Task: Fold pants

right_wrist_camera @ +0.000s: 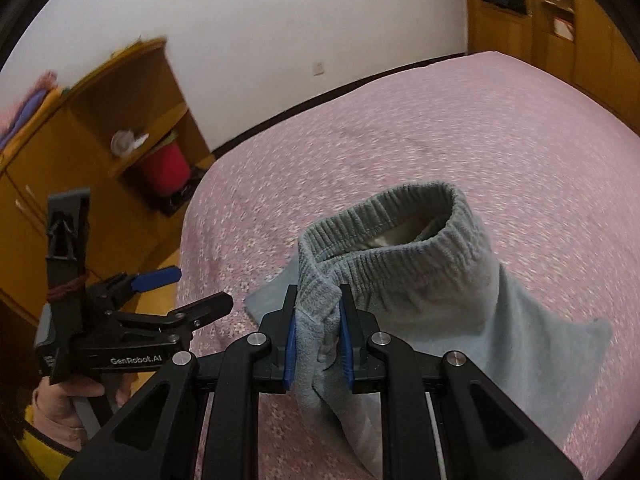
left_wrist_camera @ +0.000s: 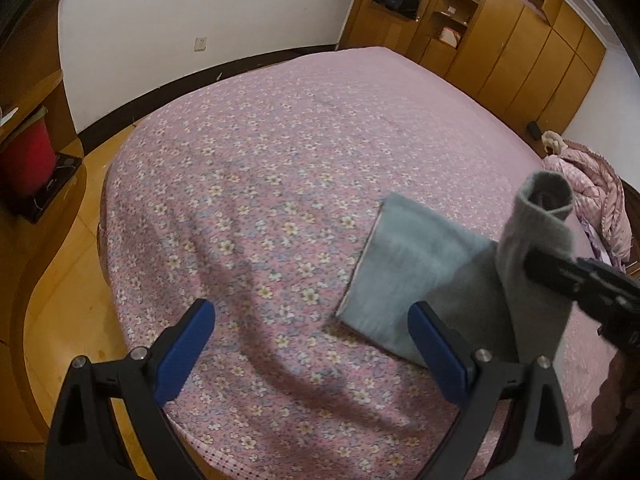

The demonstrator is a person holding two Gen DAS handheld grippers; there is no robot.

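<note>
The pants [right_wrist_camera: 408, 280] are spread partly on the bed [left_wrist_camera: 280, 168], near its front right part, with the waistband lifted above it between the pads of the right hand-held gripper [right_wrist_camera: 318, 344]. The left hand-held gripper [left_wrist_camera: 310, 344] is held to the left of the pants, over the bed's near edge. A shelf unit [right_wrist_camera: 100, 128] is placed left of the bed, and wardrobes [left_wrist_camera: 520, 48] behind it.

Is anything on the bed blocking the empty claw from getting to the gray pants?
Nothing visible. The left gripper is open over the bare flowered bedspread, right beside the gray pants, which the right gripper holds by the waistband.
</note>
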